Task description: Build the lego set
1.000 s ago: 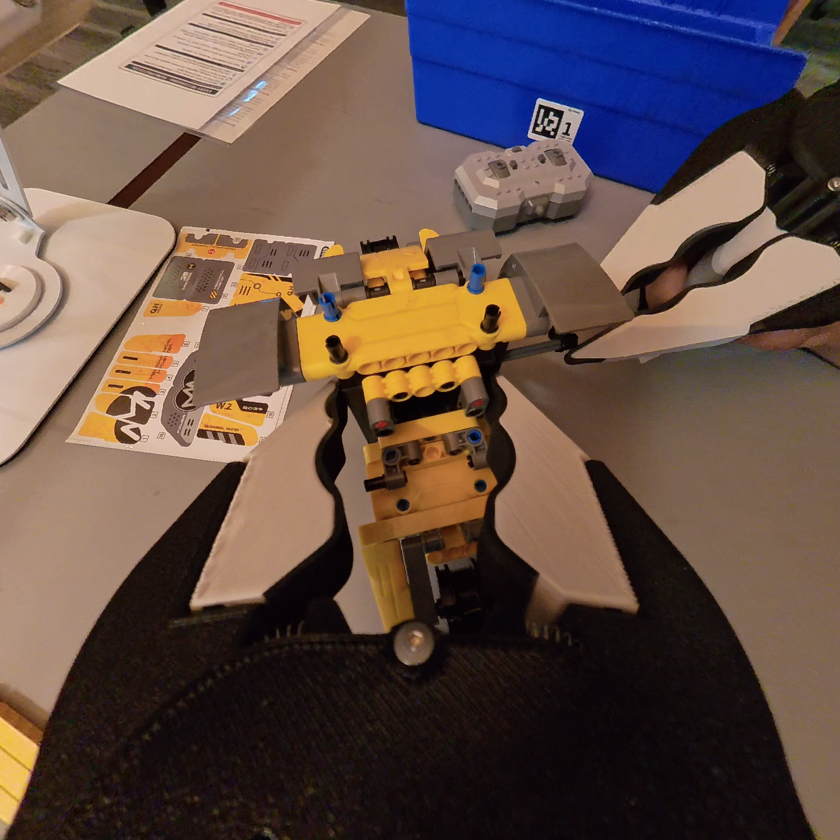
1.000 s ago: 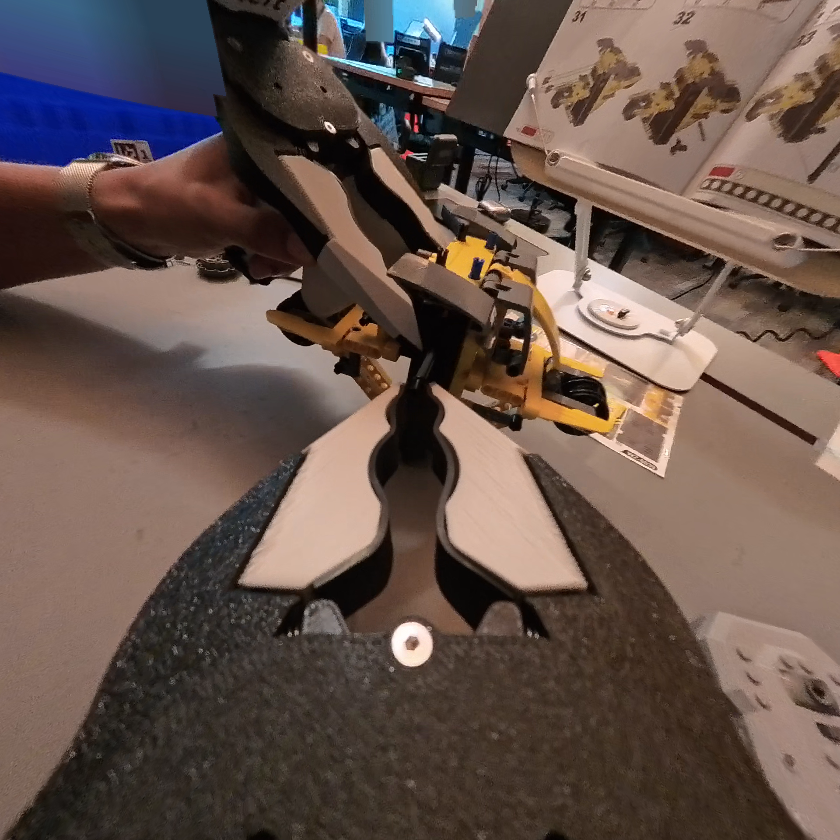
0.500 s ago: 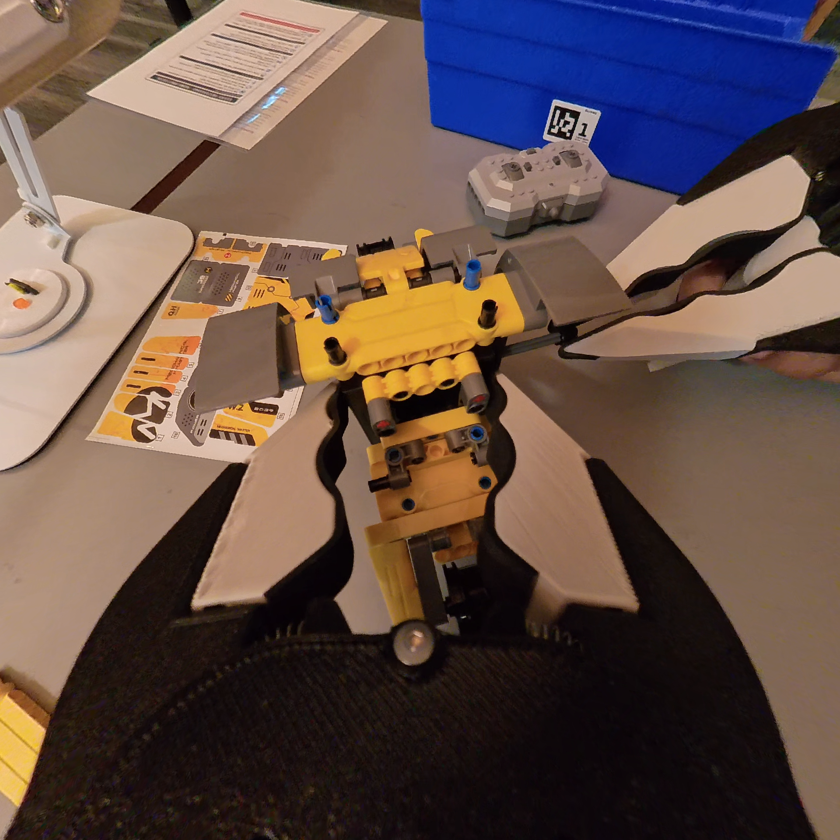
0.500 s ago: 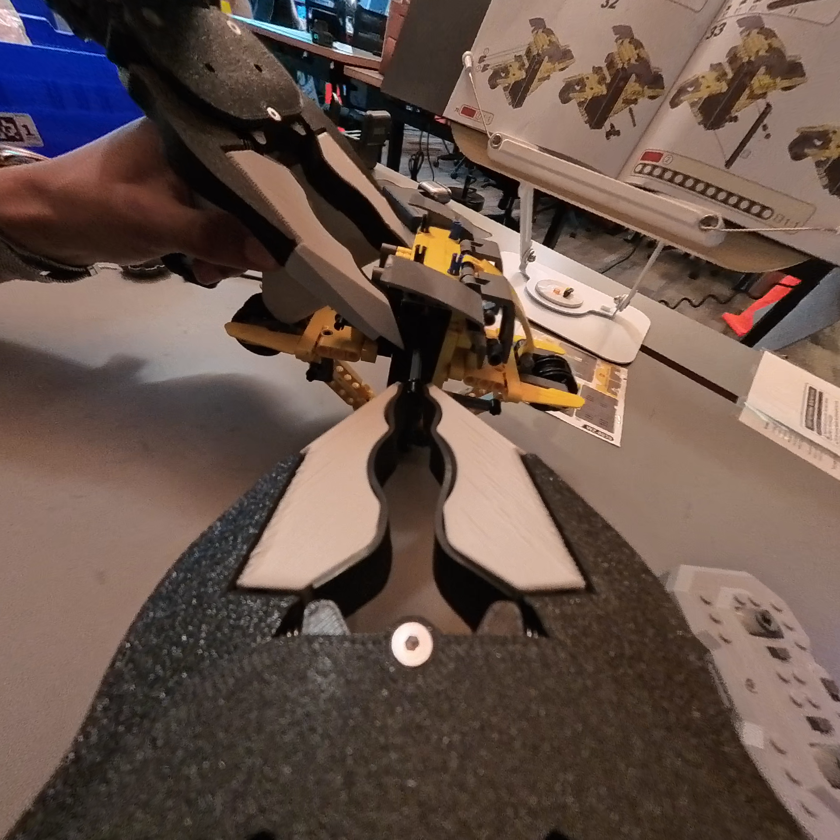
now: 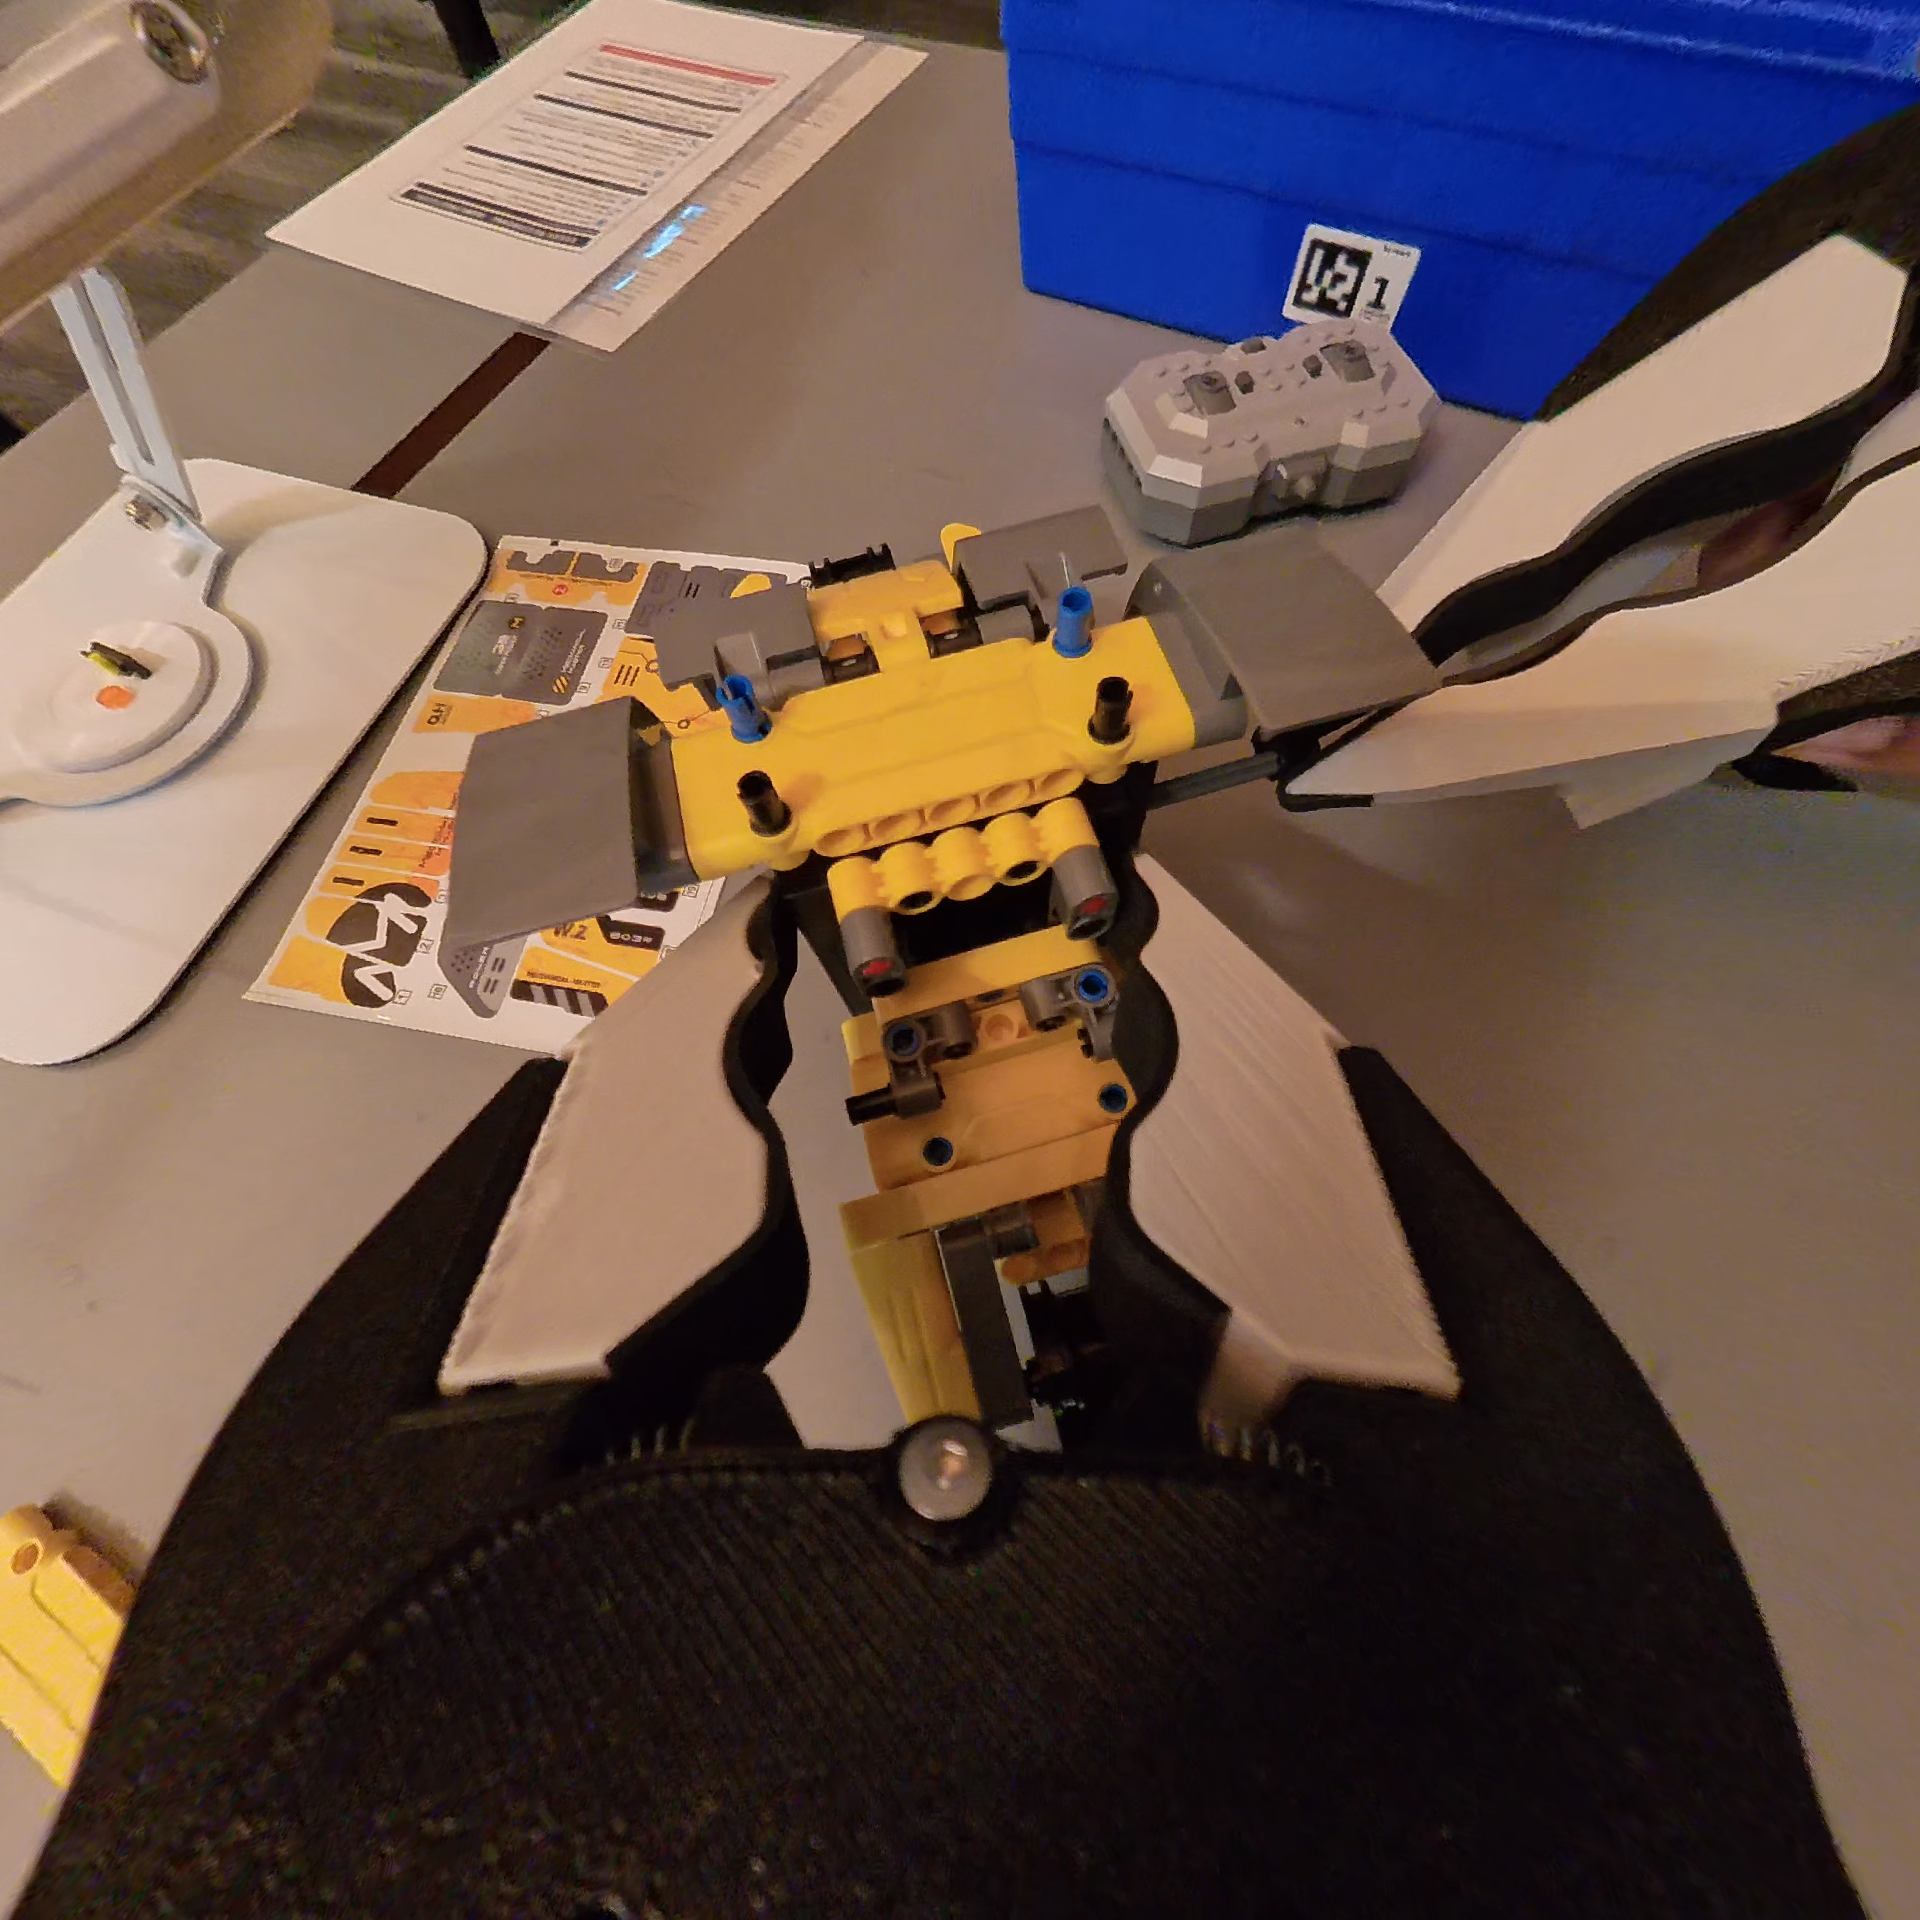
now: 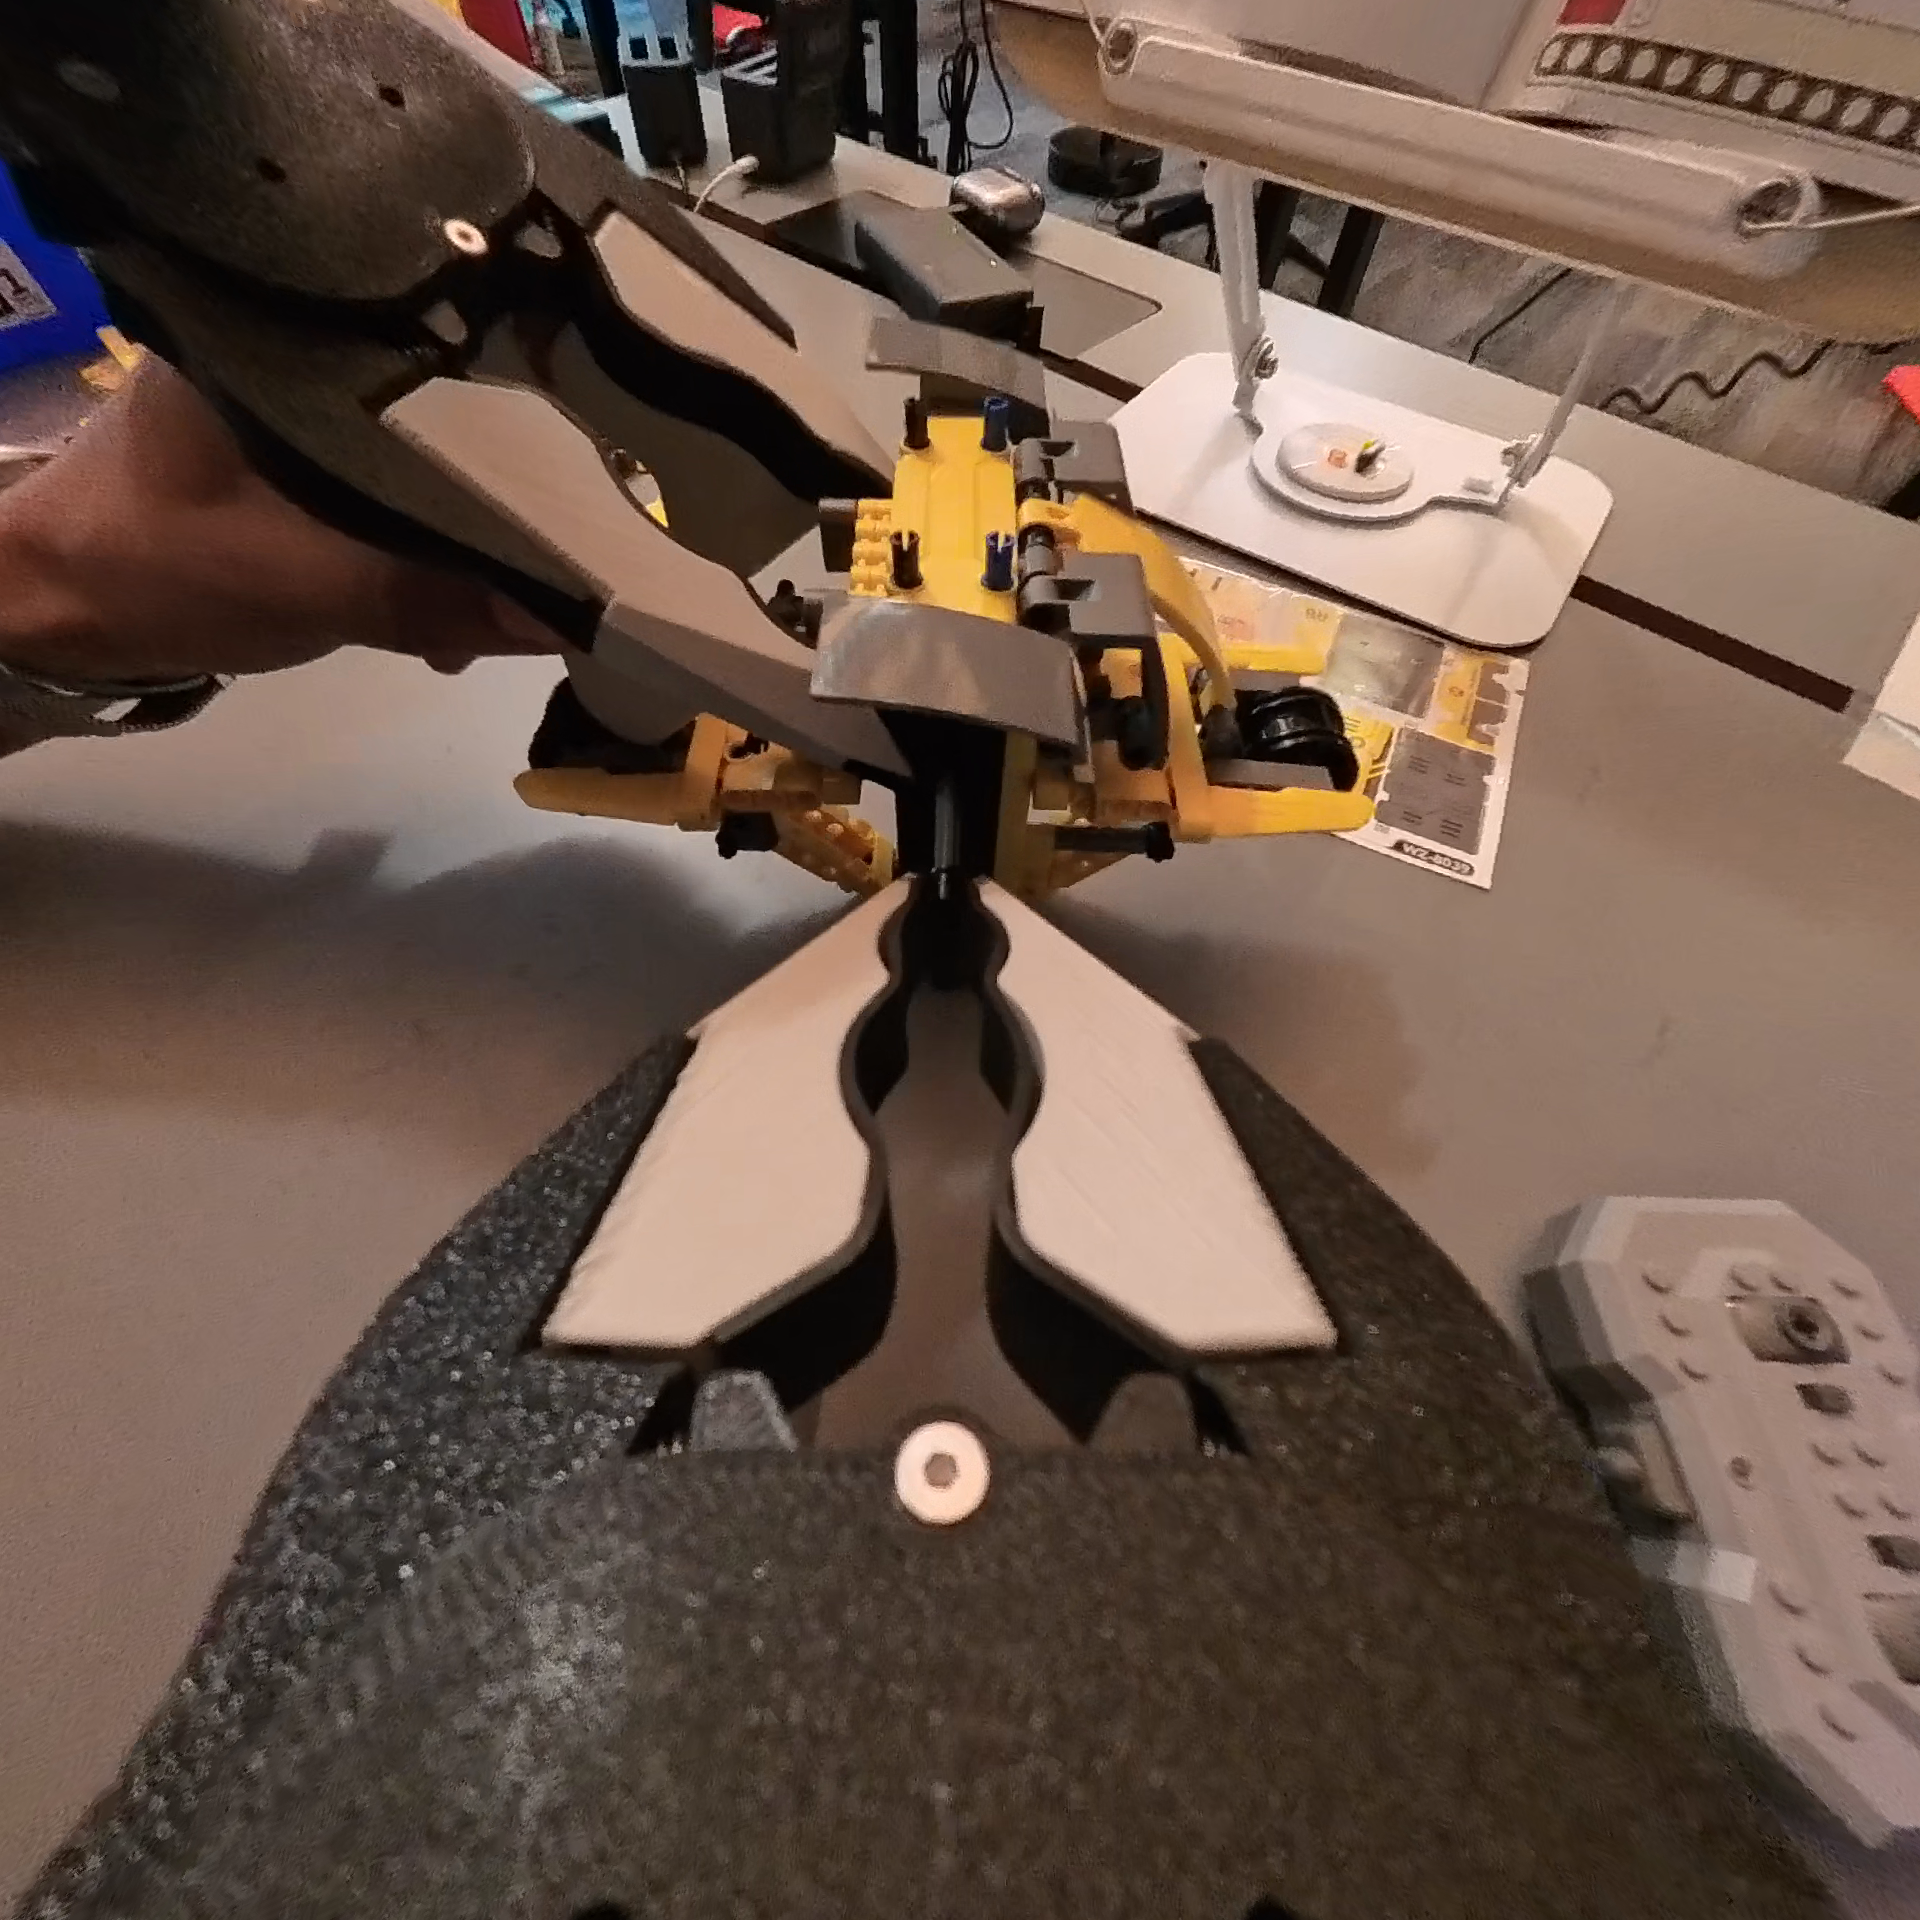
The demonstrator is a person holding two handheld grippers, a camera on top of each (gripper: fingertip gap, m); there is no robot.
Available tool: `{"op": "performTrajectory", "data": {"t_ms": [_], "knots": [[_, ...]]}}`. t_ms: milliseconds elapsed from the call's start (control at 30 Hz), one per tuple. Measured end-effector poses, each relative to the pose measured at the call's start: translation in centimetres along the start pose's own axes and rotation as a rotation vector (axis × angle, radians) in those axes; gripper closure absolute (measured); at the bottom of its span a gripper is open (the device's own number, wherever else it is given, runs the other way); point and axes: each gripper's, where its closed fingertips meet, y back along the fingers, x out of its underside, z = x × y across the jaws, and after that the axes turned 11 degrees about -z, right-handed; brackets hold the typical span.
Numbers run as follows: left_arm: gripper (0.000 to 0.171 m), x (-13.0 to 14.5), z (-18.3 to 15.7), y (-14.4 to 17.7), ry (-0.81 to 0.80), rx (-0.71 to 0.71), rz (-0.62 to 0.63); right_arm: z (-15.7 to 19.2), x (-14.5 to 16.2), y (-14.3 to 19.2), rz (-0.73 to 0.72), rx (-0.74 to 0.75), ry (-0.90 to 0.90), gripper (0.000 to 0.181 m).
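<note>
A yellow and grey brick-built model (image 5: 935, 727) is held above the grey table. My left gripper (image 5: 951, 925) is shut on the model's narrow yellow body, which fills the gap between the fingers. The model's grey side panels and blue and black pins face the camera. My right gripper (image 5: 1320, 774) reaches in from the right, shut on a thin dark axle (image 5: 1216, 779) that sticks out of the model's side. In the right wrist view, the right gripper (image 6: 940, 888) pinches that axle (image 6: 945, 821) below a grey panel. The left gripper (image 6: 862, 623), held by a hand, clamps the model (image 6: 966, 520) from the upper left.
A grey brick-built box (image 5: 1268, 426) lies by a blue bin (image 5: 1455, 156); it also shows in the right wrist view (image 6: 1766, 1475). A sticker sheet (image 5: 499, 810), a white stand base (image 5: 156, 675), a printed paper (image 5: 603, 156) and a loose yellow piece (image 5: 42, 1621) lie on the left. The loose yellow piece (image 5: 42, 1621) lies around 20 cm away from my left fingertips.
Both grippers keep their hold. The right wrist view has tipped downward and now sees more of the model's top. The left view has drawn back a little, showing the loose yellow piece.
</note>
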Motion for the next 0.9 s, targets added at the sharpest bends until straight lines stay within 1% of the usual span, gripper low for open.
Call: {"op": "performTrajectory", "data": {"t_ms": [67,233,367,433,533,633,733,800,833,900], "knots": [[0.115,0.01,0.10,0.01,0.008,0.001,-0.002,-0.02,-0.06,-0.11,0.022,-0.018,-0.010,0.176],[0.114,-0.06,-0.11,-0.09,-0.017,-0.006,-0.001,-0.02,0.32,0.02,0.127,-0.067,-0.073,0.177],[0.114,-0.03,0.12,-0.06,0.010,-0.005,-0.008,0.00,0.19,-0.27,0.121,-0.081,-0.101,0.177],[0.114,0.01,0.29,-0.07,0.012,-0.015,-0.004,-0.14,0.13,-0.45,0.118,-0.058,-0.065,0.177],[0.114,0.09,0.39,-0.11,-0.015,-0.030,0.004,-0.39,0.22,-0.55,0.132,0.003,0.039,0.177],[0.114,0.13,0.55,-0.02,0.007,-0.024,0.000,-0.31,0.04,-0.65,0.089,0.004,0.036,0.176],[0.114,0.13,0.58,-0.04,-0.001,-0.031,0.005,-0.38,-0.12,-0.68,-0.005,0.002,0.007,0.175],[0.114,0.05,0.36,-0.15,-0.027,-0.033,0.005,-0.31,-0.09,-0.57,-0.058,0.012,0.029,0.160],[0.114,0.02,0.24,-0.19,-0.042,-0.038,0.009,-0.30,-0.09,-0.46,-0.078,0.022,0.050,0.157],[0.114,0.00,0.14,-0.23,-0.055,-0.043,0.014,-0.67,-0.22,-0.01,-0.112,0.060,0.103,0.156]]}}
